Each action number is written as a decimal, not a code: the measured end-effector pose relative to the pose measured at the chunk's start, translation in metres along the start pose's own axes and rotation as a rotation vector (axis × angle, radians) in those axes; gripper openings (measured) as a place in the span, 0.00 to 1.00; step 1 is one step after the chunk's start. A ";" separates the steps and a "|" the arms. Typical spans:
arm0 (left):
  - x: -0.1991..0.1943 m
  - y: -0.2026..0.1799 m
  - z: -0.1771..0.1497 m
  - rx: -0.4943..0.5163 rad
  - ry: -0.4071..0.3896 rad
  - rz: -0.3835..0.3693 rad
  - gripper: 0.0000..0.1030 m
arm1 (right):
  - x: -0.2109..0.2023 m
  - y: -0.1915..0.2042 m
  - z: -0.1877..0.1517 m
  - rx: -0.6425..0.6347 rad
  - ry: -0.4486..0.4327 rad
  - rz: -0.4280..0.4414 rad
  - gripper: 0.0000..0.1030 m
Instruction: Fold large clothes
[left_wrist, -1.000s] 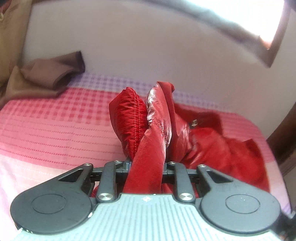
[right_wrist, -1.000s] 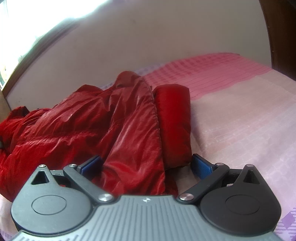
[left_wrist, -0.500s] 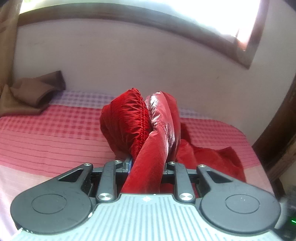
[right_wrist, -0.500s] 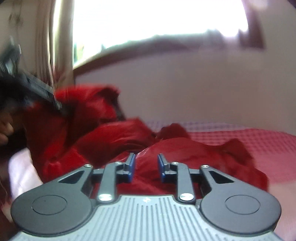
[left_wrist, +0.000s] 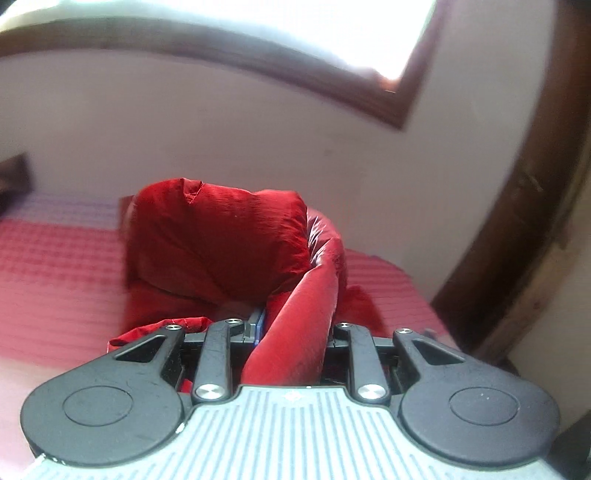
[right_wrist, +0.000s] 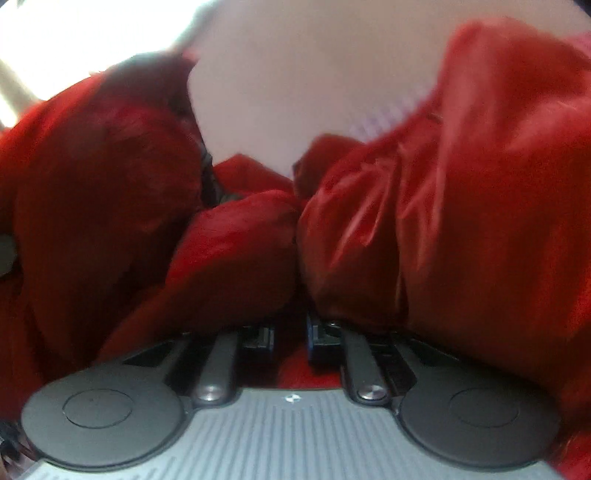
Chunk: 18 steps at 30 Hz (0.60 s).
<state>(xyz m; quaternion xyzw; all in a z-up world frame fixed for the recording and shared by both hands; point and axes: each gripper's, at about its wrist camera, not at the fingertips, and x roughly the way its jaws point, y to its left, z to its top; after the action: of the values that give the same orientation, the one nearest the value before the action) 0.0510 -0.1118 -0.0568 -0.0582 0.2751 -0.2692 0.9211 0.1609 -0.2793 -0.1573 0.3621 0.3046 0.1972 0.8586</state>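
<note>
A shiny red padded jacket (left_wrist: 218, 236) lies bunched on a bed with a pink and red checked cover (left_wrist: 55, 280). My left gripper (left_wrist: 293, 325) is shut on a strip of the jacket's edge, which runs up between the fingers and curves back to the heap. In the right wrist view the jacket (right_wrist: 461, 206) fills most of the frame in blurred folds on both sides. My right gripper (right_wrist: 291, 332) is nearly closed with red fabric between and over its fingers; the pads are mostly hidden.
A pale wall (left_wrist: 221, 129) rises behind the bed, with a dark wooden window frame (left_wrist: 332, 85) above. A dark wooden post (left_wrist: 524, 206) stands at the right beyond the bed's corner. A brown cloth (left_wrist: 11, 177) shows at the far left.
My right gripper closed from wide open and pushed into the jacket, which now crowds its view. My left gripper kept its hold; the jacket heap shifted and the view tilted up.
</note>
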 end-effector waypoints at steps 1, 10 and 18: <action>0.006 -0.007 -0.002 0.007 -0.008 -0.019 0.25 | -0.004 -0.003 0.002 0.023 0.002 0.012 0.12; 0.052 -0.044 -0.038 0.061 -0.015 -0.179 0.26 | -0.124 -0.047 0.012 0.105 -0.154 0.046 0.19; 0.079 -0.087 -0.084 0.183 -0.070 -0.234 0.34 | -0.193 -0.062 0.036 0.133 -0.242 0.081 0.82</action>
<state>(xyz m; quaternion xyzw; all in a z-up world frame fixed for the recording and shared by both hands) 0.0207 -0.2237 -0.1430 -0.0151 0.2083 -0.3966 0.8939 0.0500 -0.4457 -0.1102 0.4513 0.1964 0.1658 0.8546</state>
